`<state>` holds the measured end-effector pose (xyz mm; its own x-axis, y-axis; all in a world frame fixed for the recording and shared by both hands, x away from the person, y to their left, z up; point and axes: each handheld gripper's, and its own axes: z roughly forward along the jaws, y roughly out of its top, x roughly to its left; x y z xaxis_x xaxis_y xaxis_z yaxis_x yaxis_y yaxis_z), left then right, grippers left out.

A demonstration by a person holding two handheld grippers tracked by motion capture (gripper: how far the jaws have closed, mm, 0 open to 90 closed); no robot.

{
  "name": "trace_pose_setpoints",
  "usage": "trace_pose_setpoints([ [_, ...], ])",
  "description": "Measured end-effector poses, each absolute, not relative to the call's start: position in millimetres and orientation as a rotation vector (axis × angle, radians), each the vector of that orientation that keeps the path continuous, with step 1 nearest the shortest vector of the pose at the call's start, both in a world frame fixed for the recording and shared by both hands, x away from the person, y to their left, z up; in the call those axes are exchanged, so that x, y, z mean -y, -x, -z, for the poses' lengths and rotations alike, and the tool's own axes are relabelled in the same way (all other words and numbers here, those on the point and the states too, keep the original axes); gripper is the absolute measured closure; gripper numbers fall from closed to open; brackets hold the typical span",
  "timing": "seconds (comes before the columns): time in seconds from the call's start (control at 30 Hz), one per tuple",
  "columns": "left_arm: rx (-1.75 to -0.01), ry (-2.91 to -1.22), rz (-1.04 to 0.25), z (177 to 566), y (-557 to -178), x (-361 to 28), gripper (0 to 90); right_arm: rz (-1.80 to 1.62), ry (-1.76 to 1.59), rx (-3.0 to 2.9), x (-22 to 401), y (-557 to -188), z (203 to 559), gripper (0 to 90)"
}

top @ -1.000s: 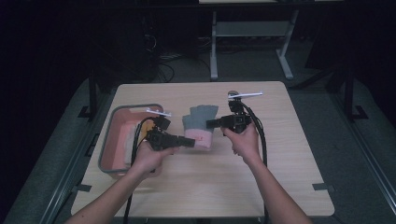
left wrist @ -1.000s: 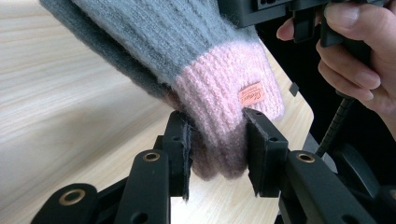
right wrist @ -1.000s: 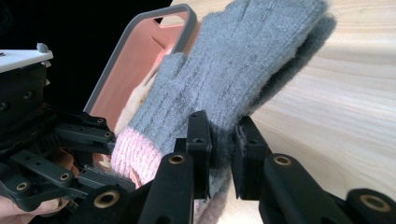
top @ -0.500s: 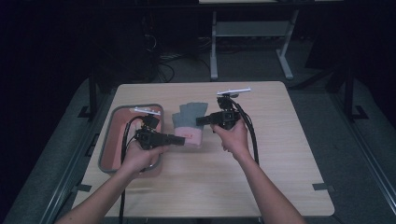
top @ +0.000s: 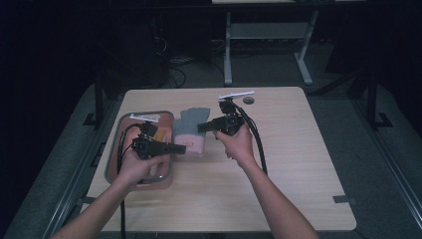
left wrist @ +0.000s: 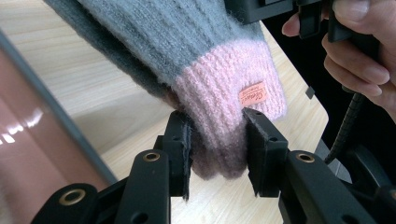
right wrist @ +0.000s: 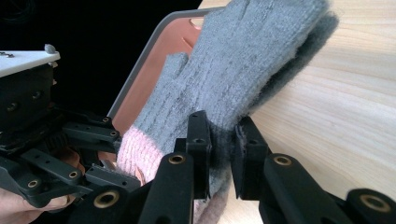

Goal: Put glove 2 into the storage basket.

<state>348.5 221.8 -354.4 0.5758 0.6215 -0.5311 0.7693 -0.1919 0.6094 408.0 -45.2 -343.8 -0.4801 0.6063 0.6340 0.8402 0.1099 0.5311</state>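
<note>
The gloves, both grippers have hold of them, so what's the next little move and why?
Probably carry the gloves a bit further sideways until they hang over the tray. The left gripper is shut on the pink cuff and the right gripper on the grey part, yet the pair sits beside the tray, over bare table.

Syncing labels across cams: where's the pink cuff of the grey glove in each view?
High view: pink cuff left of centre, just right of the tray, at the left tongs.
Left gripper view: cuff centre, pinched between the jaws.
Right gripper view: cuff lower left, beside the right tongs, which clamp the grey part.
Shared landmark: the tray rim, left edge of the left gripper view, upper left of the right gripper view.
</note>
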Motion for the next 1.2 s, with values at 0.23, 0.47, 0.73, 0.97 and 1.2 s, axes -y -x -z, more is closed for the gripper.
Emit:
trace_pose_setpoints([
  [0.23,-1.136,-1.892,0.197,353.2,-347.6,-233.5,64.3,1.303,1.416,2.130,32.4,-411.3,342.3,78.7],
  [0.47,-1.162,-1.874,0.192,351.9,-346.4,-244.0,64.3,1.293,1.388,2.140,18.3,-414.9,341.1,78.7],
  [0.73,-1.178,-1.862,0.183,350.4,-344.9,-255.2,64.2,1.291,1.371,2.153,7.3,-417.2,339.6,78.5],
  [0.97,-1.188,-1.862,0.169,347.8,-343.8,-264.7,64.3,1.294,1.350,2.157,-2.3,-419.4,337.6,78.5],
  [1.2,-1.198,-1.850,0.161,347.2,-343.2,-272.4,64.3,1.296,1.338,2.151,-12.0,-421.7,336.7,78.4],
])
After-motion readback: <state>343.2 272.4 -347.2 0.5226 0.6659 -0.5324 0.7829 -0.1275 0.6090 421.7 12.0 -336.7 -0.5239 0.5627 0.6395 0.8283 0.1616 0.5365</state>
